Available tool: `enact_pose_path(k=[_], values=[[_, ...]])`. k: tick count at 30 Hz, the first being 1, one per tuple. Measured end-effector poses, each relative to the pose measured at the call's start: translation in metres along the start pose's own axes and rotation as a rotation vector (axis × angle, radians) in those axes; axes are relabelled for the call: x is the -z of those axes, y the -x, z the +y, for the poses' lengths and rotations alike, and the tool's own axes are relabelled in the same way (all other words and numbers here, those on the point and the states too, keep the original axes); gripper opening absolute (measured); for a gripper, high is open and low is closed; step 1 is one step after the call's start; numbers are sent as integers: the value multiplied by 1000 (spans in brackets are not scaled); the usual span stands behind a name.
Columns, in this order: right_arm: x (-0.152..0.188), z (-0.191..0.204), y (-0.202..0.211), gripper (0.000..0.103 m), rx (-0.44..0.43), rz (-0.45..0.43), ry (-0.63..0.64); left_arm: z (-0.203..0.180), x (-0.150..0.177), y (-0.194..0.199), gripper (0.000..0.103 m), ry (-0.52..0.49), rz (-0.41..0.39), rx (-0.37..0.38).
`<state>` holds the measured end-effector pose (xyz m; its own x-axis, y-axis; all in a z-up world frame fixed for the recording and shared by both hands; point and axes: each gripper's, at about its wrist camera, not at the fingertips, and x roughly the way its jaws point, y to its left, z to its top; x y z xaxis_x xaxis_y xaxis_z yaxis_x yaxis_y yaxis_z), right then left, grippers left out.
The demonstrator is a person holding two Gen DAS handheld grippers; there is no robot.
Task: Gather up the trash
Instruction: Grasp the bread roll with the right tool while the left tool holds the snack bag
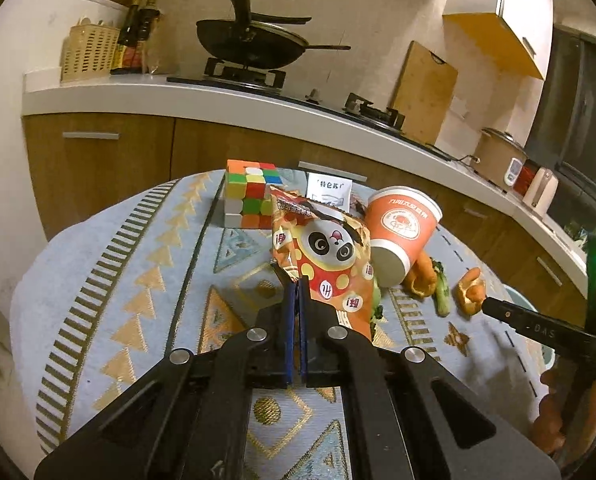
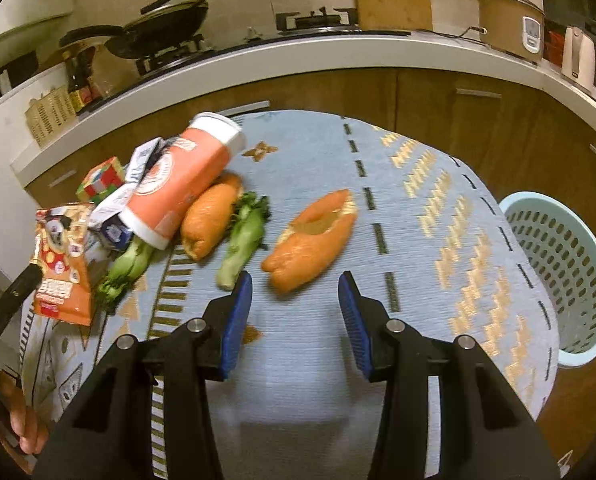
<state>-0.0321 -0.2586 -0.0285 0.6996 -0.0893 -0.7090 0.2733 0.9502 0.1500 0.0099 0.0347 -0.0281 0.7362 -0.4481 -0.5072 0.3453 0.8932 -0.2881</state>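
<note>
My left gripper (image 1: 297,285) is shut on the lower edge of an orange snack bag with a panda face (image 1: 325,258) and holds it above the table; the bag also shows in the right wrist view (image 2: 59,264). My right gripper (image 2: 295,280) is open and empty, just short of an orange peel (image 2: 312,236) lying on the cloth. An orange paper cup (image 2: 179,188) lies on its side, also in the left wrist view (image 1: 402,226). Beside it lie a second peel (image 2: 209,216) and green vegetable scraps (image 2: 243,236). A crumpled white wrapper (image 2: 131,182) lies behind the cup.
A round table with a blue patterned cloth (image 2: 438,216) carries it all. A Rubik's cube (image 1: 249,194) stands at the far side. A light blue perforated basket (image 2: 566,276) stands on the floor to the right. A kitchen counter with a wok (image 1: 253,42) runs behind.
</note>
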Motion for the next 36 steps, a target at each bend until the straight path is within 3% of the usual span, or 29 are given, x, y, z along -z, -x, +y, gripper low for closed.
enact_pose_path(k=[9,14,16,18,24,36], values=[[-28,-3,-18,41,8,41,-28,2,0,2,0,6,-9,20],[-30,-2,-48,44,-3,164,-57,-2,0,0,0,-8,6,28],[-31,3,-49,44,24,151,-37,-5,0,-2,0,-26,14,32],[-30,4,-49,33,30,146,-37,-7,-1,-1,0,-34,15,31],[-30,-5,-35,21,17,107,-48,-24,-9,8,0,-61,-4,59],[-37,-42,29,20,36,-25,-88,-94,-31,14,0,-151,-42,162]])
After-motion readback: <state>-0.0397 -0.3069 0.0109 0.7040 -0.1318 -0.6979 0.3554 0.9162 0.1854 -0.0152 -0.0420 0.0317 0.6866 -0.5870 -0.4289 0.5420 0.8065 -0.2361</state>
